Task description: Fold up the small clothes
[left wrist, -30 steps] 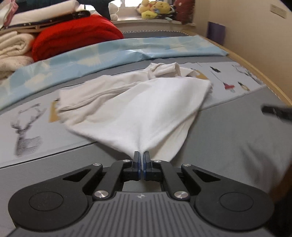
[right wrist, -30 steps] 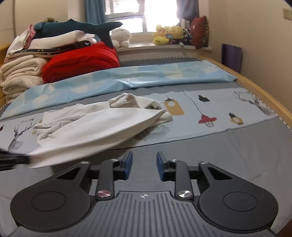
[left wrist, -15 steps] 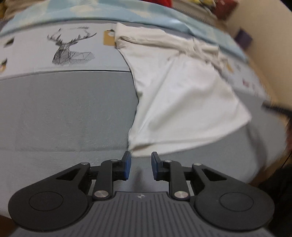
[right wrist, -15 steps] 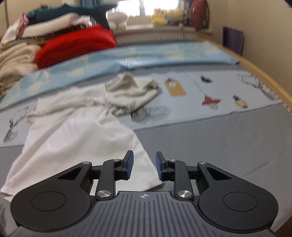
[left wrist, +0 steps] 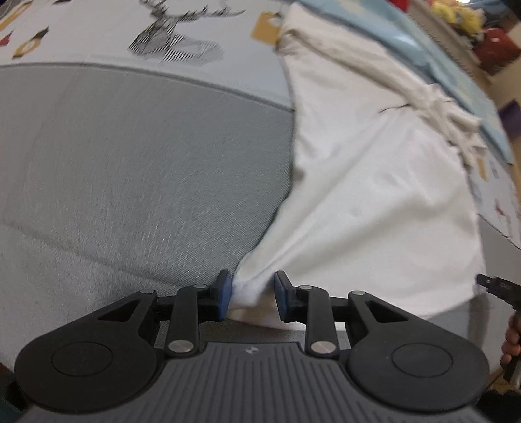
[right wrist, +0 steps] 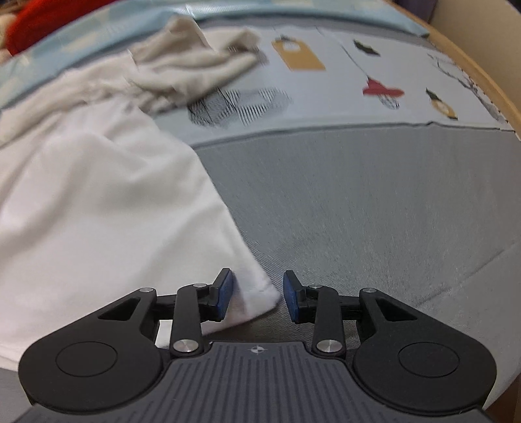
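Observation:
A small white garment [left wrist: 374,182] lies spread on the grey bedspread, its far end bunched and crumpled. My left gripper [left wrist: 252,301] is open, low over the bed, with the garment's near left corner between its jaws. The garment also shows in the right wrist view [right wrist: 97,201]. My right gripper [right wrist: 257,299] is open, with the near right corner lying between its jaws. The right gripper's tip [left wrist: 498,286] shows at the right edge of the left wrist view.
The bedspread [right wrist: 374,201] is grey near me, with a pale printed band [right wrist: 325,81] beyond. A light blue sheet [right wrist: 65,42] and a red blanket [right wrist: 29,19] lie further back. The wooden bed edge [right wrist: 482,75] curves along the right.
The left gripper let go of the garment, which dropped flat onto the bed. Both grippers then came down and forward to the garment's near corners, jaws open around them.

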Motion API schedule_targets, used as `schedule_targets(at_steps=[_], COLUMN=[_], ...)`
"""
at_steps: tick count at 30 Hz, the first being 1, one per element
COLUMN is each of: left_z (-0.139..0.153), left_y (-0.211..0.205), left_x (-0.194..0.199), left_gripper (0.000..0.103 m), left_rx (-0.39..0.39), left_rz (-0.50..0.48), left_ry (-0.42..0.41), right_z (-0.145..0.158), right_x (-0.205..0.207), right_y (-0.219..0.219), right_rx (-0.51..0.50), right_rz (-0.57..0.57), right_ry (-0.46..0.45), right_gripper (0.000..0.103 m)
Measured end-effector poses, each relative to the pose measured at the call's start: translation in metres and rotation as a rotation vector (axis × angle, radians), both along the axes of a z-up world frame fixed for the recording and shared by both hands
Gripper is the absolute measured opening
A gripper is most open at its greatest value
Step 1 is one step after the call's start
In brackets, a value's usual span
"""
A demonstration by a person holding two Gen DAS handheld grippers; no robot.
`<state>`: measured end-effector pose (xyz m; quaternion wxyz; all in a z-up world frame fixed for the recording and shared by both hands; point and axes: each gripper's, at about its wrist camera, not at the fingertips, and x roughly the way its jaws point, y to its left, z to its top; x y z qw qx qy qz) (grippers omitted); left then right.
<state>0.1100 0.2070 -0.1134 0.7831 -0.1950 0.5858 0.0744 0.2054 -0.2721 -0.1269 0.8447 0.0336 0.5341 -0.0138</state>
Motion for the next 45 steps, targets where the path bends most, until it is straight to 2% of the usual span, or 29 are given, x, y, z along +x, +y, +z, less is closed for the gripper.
schedule_targets(at_steps=[3,5,6,7,8,10,14,17,19,22,25,27,29,32,34,35,37,41,45], left_z=[-0.009,-0.01,-0.01,-0.009,-0.007,-0.001,0.028,0.049,0.057,0.05,0.041,0.038,0.036,0.037,0.044,0.046,0.046,0.027,0.009], left_y=[-0.006,-0.01,-0.013,-0.016,-0.018,-0.022,-0.037,-0.05,-0.057,-0.061,-0.061,-0.065,-0.069,-0.07,-0.068,-0.067,-0.066,-0.076,-0.08], left_x=[0.004,0.005,0.005,0.004,0.003,0.0,-0.015,-0.033,-0.045,-0.058,-0.071,-0.079,-0.086,-0.085,-0.08,-0.078,-0.08,-0.075,-0.069], left_gripper=[0.032,0.032,0.028,0.023,0.009,0.007,0.006,0.006,0.006,0.006,0.006,0.006,0.006,0.009,0.017,0.023,0.024,0.034,0.034], left_rx=[0.027,0.051,0.06,0.068,0.071,0.083,0.072,0.064,0.064,0.12,0.157,0.146,0.144,0.141,0.128,0.117,0.105,0.152,0.205], left_rz=[-0.023,-0.061,-0.08,-0.1,-0.117,-0.143,-0.212,-0.292,-0.355,-0.45,-0.543,-0.609,-0.66,-0.671,-0.648,-0.632,-0.618,-0.62,-0.648], left_ry=[0.045,0.047,0.044,0.036,0.027,-0.005,-0.121,-0.19,-0.195,-0.093,-0.009,0.014,0.025,0.014,-0.011,-0.026,-0.037,0.026,0.1], right_z=[-0.003,-0.003,0.0,0.003,0.007,0.02,0.057,0.075,0.078,0.064,0.042,0.037,0.034,0.034,0.036,0.038,0.037,0.021,0.003], right_x=[0.002,0.001,-0.001,-0.002,-0.003,-0.008,-0.031,-0.055,-0.072,-0.091,-0.104,-0.11,-0.112,-0.106,-0.099,-0.097,-0.097,-0.095,-0.101], right_y=[0.005,0.011,0.012,0.011,0.008,-0.002,-0.031,-0.057,-0.071,-0.081,-0.073,-0.063,-0.057,-0.055,-0.058,-0.059,-0.061,-0.055,-0.043], right_rx=[-0.013,-0.018,-0.01,0.006,0.019,0.05,0.087,0.085,0.045,0.019,0.017,-0.008,-0.012,-0.026,-0.022,-0.019,-0.002,-0.036,-0.103], right_rz=[0.014,0.064,0.085,0.091,0.09,0.076,0.061,0.038,0.032,0.096,0.251,0.341,0.384,0.374,0.335,0.322,0.311,0.35,0.434], right_ry=[-0.011,-0.021,-0.025,-0.031,-0.038,-0.071,-0.185,-0.21,-0.183,-0.064,0.091,0.125,0.155,0.166,0.151,0.133,0.112,0.162,0.203], right_gripper=[0.034,0.011,0.007,0.007,0.006,0.006,0.005,0.005,0.004,0.004,0.004,0.004,0.004,0.006,0.008,0.014,0.026,0.027,0.026])
